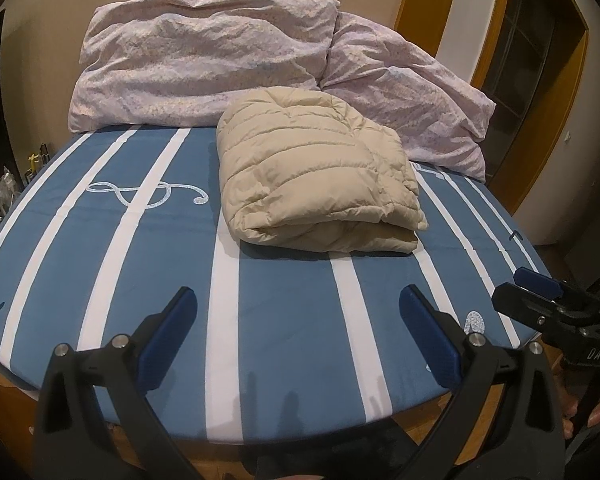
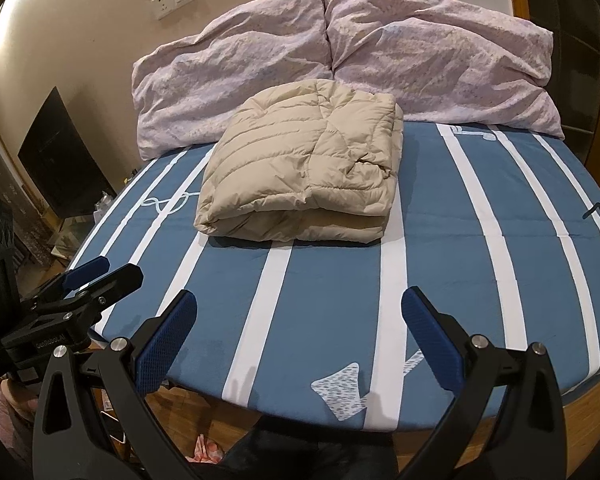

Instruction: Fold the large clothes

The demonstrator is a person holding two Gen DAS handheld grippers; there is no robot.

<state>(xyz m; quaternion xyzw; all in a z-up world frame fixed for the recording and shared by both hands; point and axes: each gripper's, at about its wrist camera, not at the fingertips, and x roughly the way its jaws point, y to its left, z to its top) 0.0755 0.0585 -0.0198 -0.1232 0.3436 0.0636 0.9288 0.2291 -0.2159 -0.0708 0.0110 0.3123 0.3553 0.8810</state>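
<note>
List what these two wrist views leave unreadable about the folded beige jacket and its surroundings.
- Beige puffer jacket: sleeves, zipper and hood are tucked inside the fold in both views, so how neat the fold is inside cannot be judged.
- Bed: its near edge is covered by the right gripper.
- Pillows: their bases are hidden behind the jacket.
- Left gripper: open, holding nothing.

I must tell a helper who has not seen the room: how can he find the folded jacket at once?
Look at the bed with the blue sheet striped in white. Near its middle, just before the two pink pillows, lies the beige quilted jacket, folded into a thick square bundle. It is the only beige, puffy thing there.
</note>
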